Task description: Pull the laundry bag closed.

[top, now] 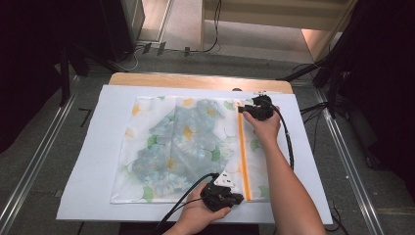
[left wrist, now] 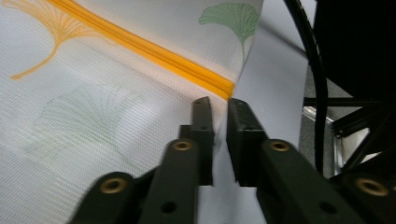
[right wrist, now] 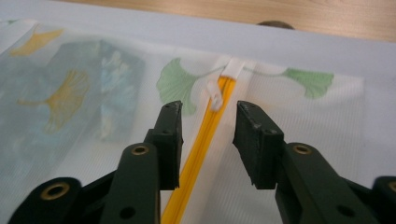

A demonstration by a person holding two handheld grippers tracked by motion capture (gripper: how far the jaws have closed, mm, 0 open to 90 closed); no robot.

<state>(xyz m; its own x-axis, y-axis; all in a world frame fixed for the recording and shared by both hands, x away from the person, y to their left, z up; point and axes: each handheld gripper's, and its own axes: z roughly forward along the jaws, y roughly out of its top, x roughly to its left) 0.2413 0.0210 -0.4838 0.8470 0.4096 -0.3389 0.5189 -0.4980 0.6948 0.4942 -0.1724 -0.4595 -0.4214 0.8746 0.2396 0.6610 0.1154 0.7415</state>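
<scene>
A white mesh bag (top: 181, 147) printed with ginkgo leaves lies flat on a white sheet, with blue flowered cloth inside. An orange zipper (top: 242, 156) runs along its right side. My left gripper (top: 237, 198) rests at the zipper's near end. In the left gripper view its jaws (left wrist: 218, 102) stand a narrow gap apart just short of the zipper end (left wrist: 224, 87), and I see nothing pinched between them. My right gripper (top: 241, 110) is at the far end. Its jaws (right wrist: 208, 112) are open and straddle the zipper (right wrist: 201, 154), just behind the white pull tab (right wrist: 215, 95).
The white sheet (top: 93, 161) covers a wooden table (top: 195, 81), whose far edge shows bare. Black cables trail from both grippers. Dark stands and metal floor rails (top: 342, 147) flank the table on the right and left.
</scene>
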